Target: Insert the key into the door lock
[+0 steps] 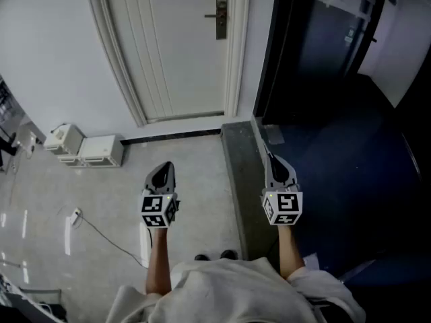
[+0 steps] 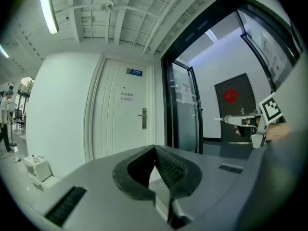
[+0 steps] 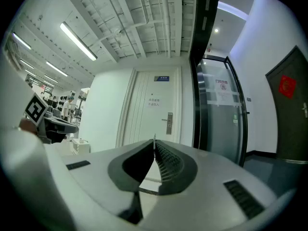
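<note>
While the door lock (image 1: 221,17) sits far off on the white door (image 1: 175,52), the right claw (image 3: 154,146) is pinched shut on the key (image 3: 154,137), a sliver at its tips. The left claw (image 2: 155,149) is closed and empty. Best to walk closer, keeping the key level with the keyhole.

The person is wearing a loose off-white short-sleeved top (image 1: 229,289) and dark shoes (image 1: 229,254). The grey plastic left gripper (image 1: 167,165) and matching right gripper (image 1: 271,159) are showing black ribbed pads (image 2: 169,167) and carrying white cubes (image 1: 159,209) with black square markers.
</note>
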A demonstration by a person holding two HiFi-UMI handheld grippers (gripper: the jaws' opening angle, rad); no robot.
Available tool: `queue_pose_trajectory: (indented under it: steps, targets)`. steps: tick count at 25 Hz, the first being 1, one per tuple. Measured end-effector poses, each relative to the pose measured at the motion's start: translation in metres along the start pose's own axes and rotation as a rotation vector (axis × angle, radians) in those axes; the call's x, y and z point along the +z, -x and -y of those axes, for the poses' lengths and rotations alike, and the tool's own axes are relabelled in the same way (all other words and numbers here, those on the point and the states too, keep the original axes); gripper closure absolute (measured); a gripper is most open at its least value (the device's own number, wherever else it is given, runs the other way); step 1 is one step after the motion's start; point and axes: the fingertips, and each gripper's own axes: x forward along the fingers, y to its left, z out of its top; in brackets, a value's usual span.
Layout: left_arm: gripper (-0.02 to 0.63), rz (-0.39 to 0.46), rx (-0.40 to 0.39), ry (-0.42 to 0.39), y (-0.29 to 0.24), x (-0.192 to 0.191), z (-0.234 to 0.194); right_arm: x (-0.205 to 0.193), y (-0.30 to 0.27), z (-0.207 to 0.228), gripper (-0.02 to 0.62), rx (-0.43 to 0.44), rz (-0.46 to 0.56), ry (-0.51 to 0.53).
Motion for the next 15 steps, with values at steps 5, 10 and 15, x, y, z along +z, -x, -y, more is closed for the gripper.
queue_pose_trajectory:
  steps: [5, 10, 15]
  targets:
    - [0.589, 0.007, -0.003, -0.012, 0.000, 0.003, 0.001, -0.004, 0.000, 0.003, 0.566, -0.005, 0.006, -0.001]
    - [0.589, 0.012, -0.019, -0.022, -0.001, 0.011, 0.004, 0.001, 0.000, 0.003, 0.566, -0.006, 0.007, 0.001]
    - [0.589, 0.013, -0.033, -0.030, -0.005, 0.014, 0.014, 0.003, 0.002, 0.008, 0.566, -0.001, 0.014, 0.003]
